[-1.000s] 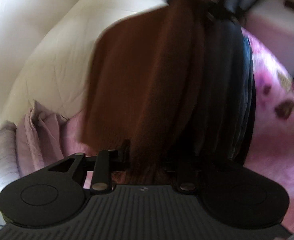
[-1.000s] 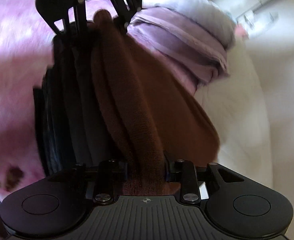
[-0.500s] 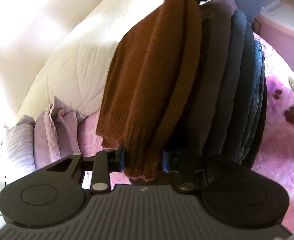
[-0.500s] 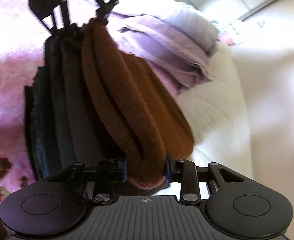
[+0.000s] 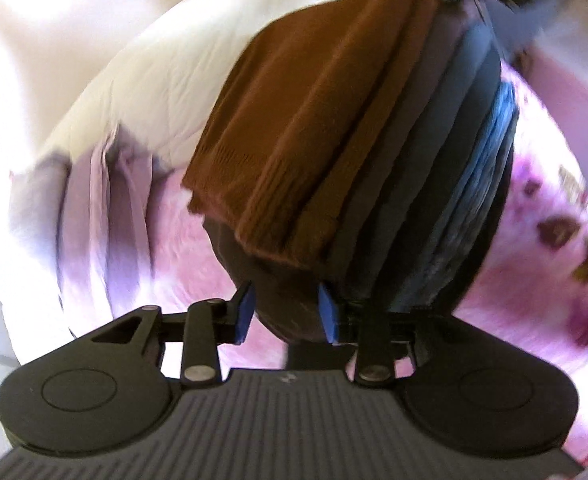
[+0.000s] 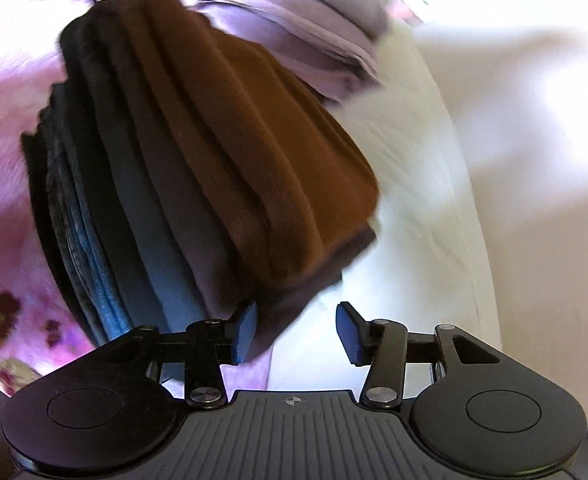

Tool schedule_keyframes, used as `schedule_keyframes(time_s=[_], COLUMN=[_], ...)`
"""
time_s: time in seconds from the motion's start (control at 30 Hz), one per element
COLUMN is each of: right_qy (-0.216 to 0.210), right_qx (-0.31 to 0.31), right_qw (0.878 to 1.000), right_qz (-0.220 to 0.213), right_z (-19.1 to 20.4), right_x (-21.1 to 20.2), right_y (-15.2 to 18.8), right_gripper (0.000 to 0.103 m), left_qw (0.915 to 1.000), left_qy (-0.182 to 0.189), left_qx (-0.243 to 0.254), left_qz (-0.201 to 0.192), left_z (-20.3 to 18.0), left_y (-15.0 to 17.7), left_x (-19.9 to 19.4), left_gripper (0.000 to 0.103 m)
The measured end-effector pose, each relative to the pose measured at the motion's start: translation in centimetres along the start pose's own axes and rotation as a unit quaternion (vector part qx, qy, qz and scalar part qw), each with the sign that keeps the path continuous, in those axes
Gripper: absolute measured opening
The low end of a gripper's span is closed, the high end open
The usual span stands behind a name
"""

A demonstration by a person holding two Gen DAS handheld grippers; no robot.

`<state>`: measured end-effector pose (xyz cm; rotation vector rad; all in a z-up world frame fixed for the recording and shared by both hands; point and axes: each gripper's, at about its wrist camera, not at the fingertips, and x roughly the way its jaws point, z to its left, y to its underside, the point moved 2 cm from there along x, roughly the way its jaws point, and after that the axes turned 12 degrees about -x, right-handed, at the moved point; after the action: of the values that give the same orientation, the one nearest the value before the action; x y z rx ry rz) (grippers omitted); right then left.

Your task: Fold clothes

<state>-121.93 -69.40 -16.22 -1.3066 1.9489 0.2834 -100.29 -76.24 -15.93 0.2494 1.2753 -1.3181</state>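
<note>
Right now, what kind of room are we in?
Most likely a bedroom: a stack of folded clothes sits on a pink floral blanket, with a white quilted duvet and lilac bedding beside it.

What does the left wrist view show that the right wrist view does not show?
Only the left view shows the left gripper, jaws just opened, pads off the cloth. Only the right view shows the right gripper, also just opened, pads pressing on nothing. Both show the brown sweater folded on top of the dark clothes stack, the pink blanket and the white quilt.
</note>
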Motion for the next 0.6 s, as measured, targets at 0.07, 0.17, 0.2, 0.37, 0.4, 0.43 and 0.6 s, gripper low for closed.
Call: schedule_keyframes(time_s=[0.07,0.17,0.2,0.37,0.4,0.43,0.6], right_qy=[-0.005,-0.030,-0.037,-0.035,-0.030,-0.026,-0.019], right_qx=[0.051,0.169,0.214,0.379,0.398,0.416,0.503], right_qw=[0.999,0.985,0.976,0.925,0.917,0.909,0.864], right_qz=[0.014,0.014,0.011,0.000,0.002,0.003,0.002], right_z=[0.1,0.4,0.5,2.7,3.4,4.5,9.5], right_x=[-1.3,-4.3,-5.5,-11.8,-13.0,-14.4,-21.3], right_y=[0.3,0.7,0.8,0.6,0.0,-0.2,-2.2], right_gripper=[0.060,0.072,0.072,0.080,0.081,0.081,0.082], left_qw=[0.9989,0.9928,0.9896,0.9670,0.9631,0.9607,0.9522], left_qy=[0.014,0.031,0.035,0.073,0.080,0.083,0.077], left_qx=[-0.044,-0.115,-0.138,-0.240,-0.251,-0.258,-0.286], left_qz=[-0.001,-0.013,-0.019,-0.046,-0.054,-0.060,-0.077], left_z=[0.5,0.8,0.6,-0.1,-0.2,-0.3,-1.1], left_y=[0.1,0.3,0.6,3.7,4.5,5.3,9.3], left_x=[-1.6,-3.5,-4.2,-8.4,-9.4,-10.5,-16.7], left_gripper=[0.042,0.057,0.061,0.075,0.078,0.081,0.090])
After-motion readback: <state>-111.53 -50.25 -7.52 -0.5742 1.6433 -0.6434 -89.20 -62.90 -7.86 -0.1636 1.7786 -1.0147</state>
